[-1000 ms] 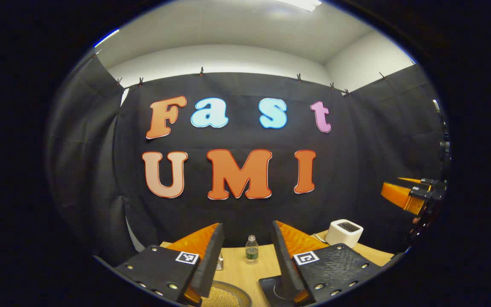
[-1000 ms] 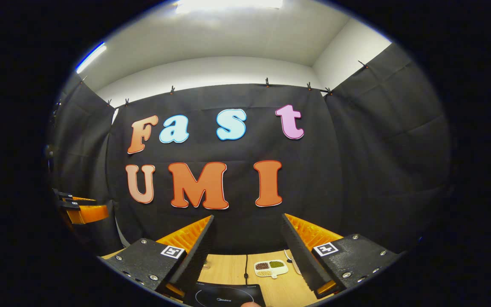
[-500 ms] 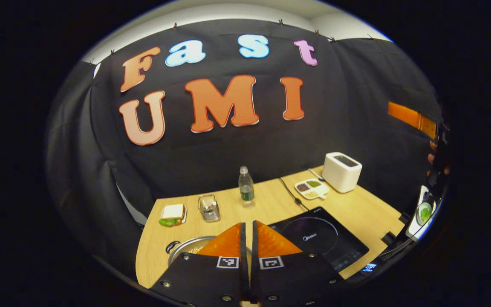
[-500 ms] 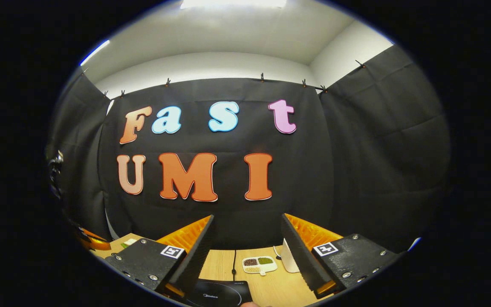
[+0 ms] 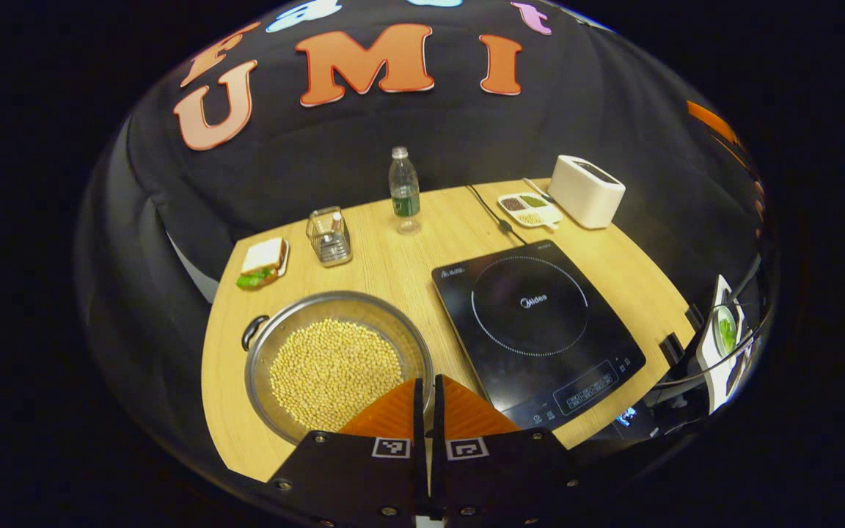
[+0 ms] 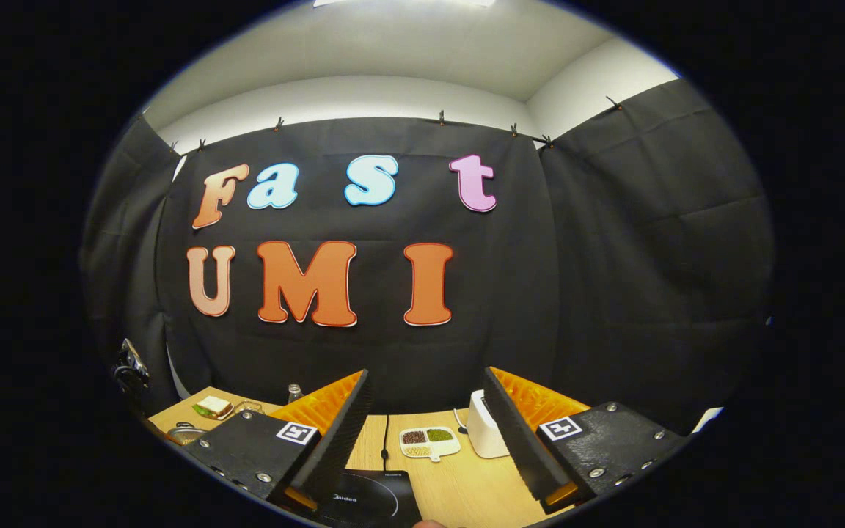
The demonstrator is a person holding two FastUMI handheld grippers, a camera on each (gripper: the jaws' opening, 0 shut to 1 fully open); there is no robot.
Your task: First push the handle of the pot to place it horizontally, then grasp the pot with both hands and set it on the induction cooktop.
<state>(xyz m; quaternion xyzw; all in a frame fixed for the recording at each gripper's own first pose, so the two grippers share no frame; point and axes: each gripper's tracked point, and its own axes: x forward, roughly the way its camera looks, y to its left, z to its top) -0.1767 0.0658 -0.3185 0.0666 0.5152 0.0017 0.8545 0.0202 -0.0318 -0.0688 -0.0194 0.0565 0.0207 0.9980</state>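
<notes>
In the left gripper view, a sandwich (image 5: pixel 264 262) lies at the left edge of the table (image 5: pixel 408 264), left of centre in the frame. Just right of it stands a clear holder (image 5: pixel 328 235). Below these, at lower left, sits the pot (image 5: pixel 337 364), a wide metal pan filled with pale beans; one dark handle (image 5: pixel 253 331) shows on its upper-left rim, pointing to the frame's upper left. The pot rests on the bare table, just left of the cooktop (image 5: pixel 538 329) and apart from it. The left gripper (image 5: pixel 427 389) is at bottom centre with its fingers pressed together and nothing between them, its tips over the pot's lower-right rim; whether they touch it cannot be told. A bottle (image 5: pixel 404 190) stands at upper centre near the wall. The black cooktop fills the centre right, with a cord (image 5: pixel 492 214) running up from it. Above it, at upper right, lie a small divided tray (image 5: pixel 529 208) and a white toaster (image 5: pixel 585 191).

In the right gripper view, the sandwich (image 6: pixel 212 405) shows at lower left. The right gripper (image 6: pixel 426 411), at bottom centre, has its fingers spread wide and holds nothing. Between them lie the cooktop's edge (image 6: pixel 371 502), the tray (image 6: pixel 428 441) and the toaster (image 6: pixel 483 433).
</notes>
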